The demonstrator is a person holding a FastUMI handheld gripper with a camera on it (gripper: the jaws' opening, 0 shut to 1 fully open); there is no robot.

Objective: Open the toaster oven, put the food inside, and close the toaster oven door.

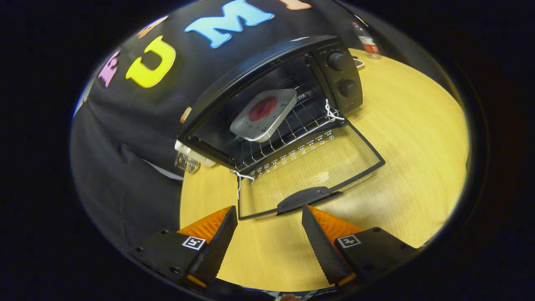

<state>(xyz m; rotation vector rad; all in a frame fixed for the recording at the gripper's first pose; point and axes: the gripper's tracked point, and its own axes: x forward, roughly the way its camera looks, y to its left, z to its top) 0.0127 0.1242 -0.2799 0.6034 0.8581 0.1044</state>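
Jaws spread, empty, just before the lowered door's handle (308,197); bottle (366,40) beyond toaster oven (267,96).

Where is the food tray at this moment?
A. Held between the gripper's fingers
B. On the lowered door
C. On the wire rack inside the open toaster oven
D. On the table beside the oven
C: the food tray sits on the wire rack inside the toaster oven, door lowered; the gripper is open and empty.
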